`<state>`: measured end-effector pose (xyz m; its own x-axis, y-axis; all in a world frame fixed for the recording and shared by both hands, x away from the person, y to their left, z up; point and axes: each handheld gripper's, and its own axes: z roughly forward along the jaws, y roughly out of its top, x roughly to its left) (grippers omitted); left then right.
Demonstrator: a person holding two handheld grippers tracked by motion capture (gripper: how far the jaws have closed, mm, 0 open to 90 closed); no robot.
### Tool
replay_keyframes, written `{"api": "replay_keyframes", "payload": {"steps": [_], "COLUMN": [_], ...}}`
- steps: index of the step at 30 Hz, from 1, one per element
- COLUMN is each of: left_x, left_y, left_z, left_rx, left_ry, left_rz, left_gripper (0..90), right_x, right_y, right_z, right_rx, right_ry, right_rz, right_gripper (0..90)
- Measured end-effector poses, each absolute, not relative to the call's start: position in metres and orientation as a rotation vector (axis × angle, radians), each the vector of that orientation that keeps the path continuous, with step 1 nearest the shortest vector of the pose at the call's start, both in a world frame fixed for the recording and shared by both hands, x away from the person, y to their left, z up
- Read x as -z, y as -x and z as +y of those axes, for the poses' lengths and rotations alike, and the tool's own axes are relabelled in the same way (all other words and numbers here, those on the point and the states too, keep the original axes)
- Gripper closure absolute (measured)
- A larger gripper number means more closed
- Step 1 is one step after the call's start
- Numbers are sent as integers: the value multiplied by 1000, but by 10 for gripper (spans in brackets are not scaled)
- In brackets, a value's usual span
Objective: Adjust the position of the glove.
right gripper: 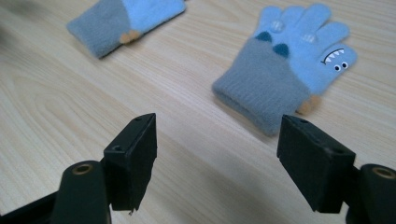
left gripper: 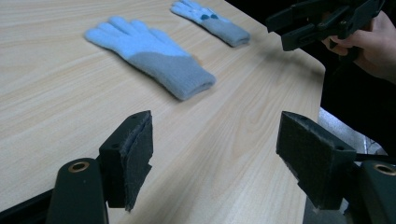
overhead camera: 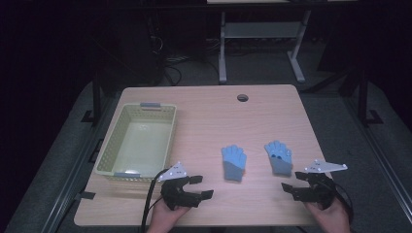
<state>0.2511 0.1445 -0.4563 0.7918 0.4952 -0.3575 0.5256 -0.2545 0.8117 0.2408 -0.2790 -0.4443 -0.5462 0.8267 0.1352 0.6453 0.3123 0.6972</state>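
Two small light-blue gloves with grey cuffs lie flat on the wooden table. The left glove is plain. The right glove has a shark face with eyes and teeth on it. My left gripper hovers near the table's front edge, left of the plain glove, jaws open and empty. My right gripper is held just in front of the shark glove's cuff, also open with nothing between its jaws.
A pale green slotted basket stands empty on the left part of the table, just behind my left gripper. A round cable hole sits near the table's far edge. Beyond the table are a dark floor and white desk legs.
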Motion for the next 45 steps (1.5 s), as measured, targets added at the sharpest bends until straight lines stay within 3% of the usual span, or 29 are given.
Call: {"api": "replay_keyframes", "payload": {"steps": [26, 45], "left_x": [452, 451], "left_y": [-247, -251], "left_z": [150, 149], "left_rx": [33, 26], "left_ry": [-1870, -1871], "left_rz": [778, 771], "left_gripper": [269, 269], "right_x": [438, 413], "right_y": [-243, -279], "right_z": [-274, -276], "right_rx": [-1065, -996], "right_ry": [-1304, -1329], "right_rz": [2323, 2369], "right_gripper": [274, 306]}}
